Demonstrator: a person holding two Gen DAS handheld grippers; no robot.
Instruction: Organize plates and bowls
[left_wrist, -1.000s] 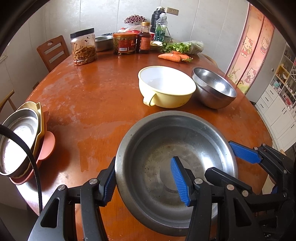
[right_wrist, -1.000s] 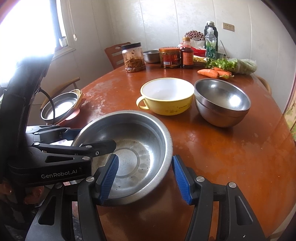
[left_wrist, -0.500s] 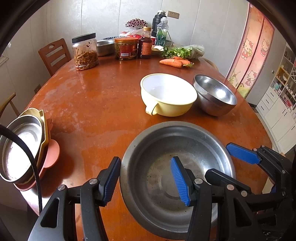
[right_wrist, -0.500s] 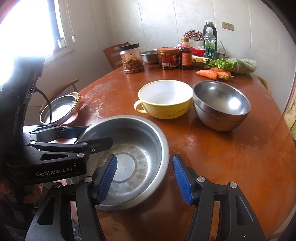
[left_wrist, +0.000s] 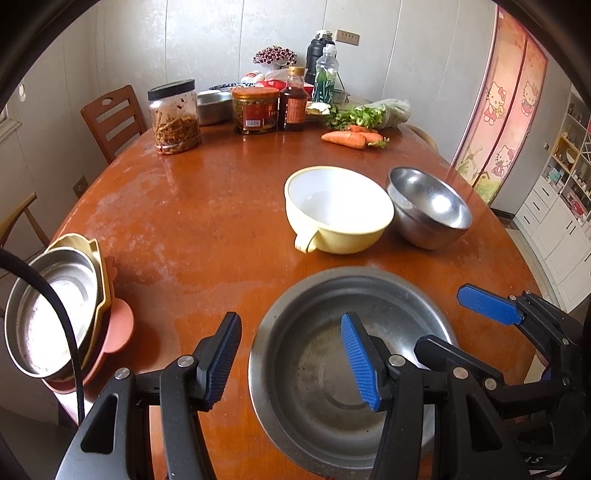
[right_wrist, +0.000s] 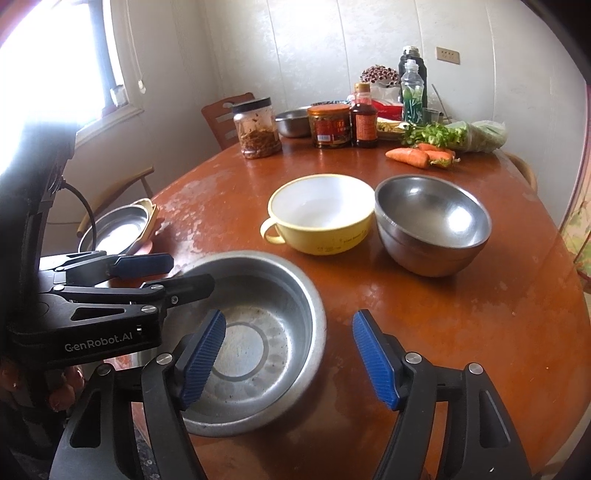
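Steel basin (left_wrist: 332, 373): I have it flat on the table in the lower middle of both views, close to the near edge; I judge it was set here so the bowls can be nested into it.
Left gripper (left_wrist: 291, 356): its jaws straddle the basin's left rim, one blue pad outside, one over the inside. Neither pad presses on the metal, so I read it as apart and holding nothing.
Right gripper (right_wrist: 290, 363): its jaws are opening around the right rim, with the rim between them but no pad touching.
Yellow bowl (right_wrist: 319, 214): upright at centre frame, handle toward the left, just beside the steel bowl (right_wrist: 430, 223). Probably my next picks.
Plate stack (left_wrist: 59, 314): lower left of the left view, a steel dish on yellow and pink plates, overhanging the table edge.
Table (left_wrist: 207, 206): round, reddish wood, worn pale in patches, glossy.
Room: jars, bottles and carrots (left_wrist: 351, 138) upper middle; chair (left_wrist: 110, 118) upper left; window glare upper left in the right view.
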